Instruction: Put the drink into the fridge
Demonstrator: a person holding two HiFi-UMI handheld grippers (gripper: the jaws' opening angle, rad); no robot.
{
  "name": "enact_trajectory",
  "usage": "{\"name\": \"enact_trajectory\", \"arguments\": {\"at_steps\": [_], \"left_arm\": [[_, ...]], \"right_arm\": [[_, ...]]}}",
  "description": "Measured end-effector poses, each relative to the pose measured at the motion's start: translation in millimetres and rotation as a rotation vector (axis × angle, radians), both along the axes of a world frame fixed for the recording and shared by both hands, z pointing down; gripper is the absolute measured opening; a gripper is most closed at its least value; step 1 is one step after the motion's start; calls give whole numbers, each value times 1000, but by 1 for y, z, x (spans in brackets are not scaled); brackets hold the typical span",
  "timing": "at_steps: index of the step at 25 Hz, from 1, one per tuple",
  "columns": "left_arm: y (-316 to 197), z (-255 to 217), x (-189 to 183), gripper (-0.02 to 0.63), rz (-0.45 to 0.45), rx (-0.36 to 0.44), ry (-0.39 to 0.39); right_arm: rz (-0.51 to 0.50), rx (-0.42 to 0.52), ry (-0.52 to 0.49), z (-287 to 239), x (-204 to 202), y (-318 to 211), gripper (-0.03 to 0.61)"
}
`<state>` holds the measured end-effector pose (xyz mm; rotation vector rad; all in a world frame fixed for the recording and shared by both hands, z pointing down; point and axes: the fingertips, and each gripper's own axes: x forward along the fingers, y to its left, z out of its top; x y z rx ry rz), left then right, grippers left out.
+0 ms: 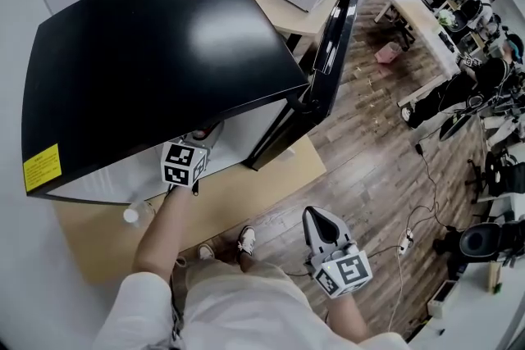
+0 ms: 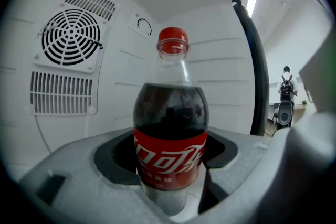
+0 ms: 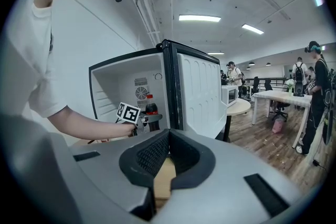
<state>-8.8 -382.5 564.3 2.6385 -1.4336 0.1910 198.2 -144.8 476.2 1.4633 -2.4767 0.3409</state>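
Looking down in the head view, I see the black-topped fridge (image 1: 156,53) with its door (image 1: 332,37) standing open to the right. My left tongs (image 1: 197,147) reach in under the top edge, and my right tongs (image 1: 317,217) hang well apart from the fridge, above the wood floor. In the left gripper view, the left tongs are clamped on the cola bottle (image 2: 170,123) at its red label. The bottle stands upright inside the white compartment, in front of the fan grille (image 2: 71,36). Its base is hidden, so I cannot tell whether it rests on the fridge floor. In the right gripper view, the right tongs are closed on nothing. Hazard: releasing before the base is seated would likely drop or topple the bottle, and withdrawing crookedly could knock it over.
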Motion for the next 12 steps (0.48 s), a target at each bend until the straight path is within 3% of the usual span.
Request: {"name": "enact_trajectory", "arguments": {"at_steps": [7, 10, 12], "left_arm": [[4, 2, 4, 328, 8, 23, -4], [3, 7, 5, 332, 4, 33, -46], [3, 10, 4, 447, -11, 42, -66]], "right_arm": [[10, -6, -10, 6, 2, 4, 2], [0, -3, -17, 5, -2, 5, 2], [-4, 0, -21, 4, -4, 6, 2]]}}
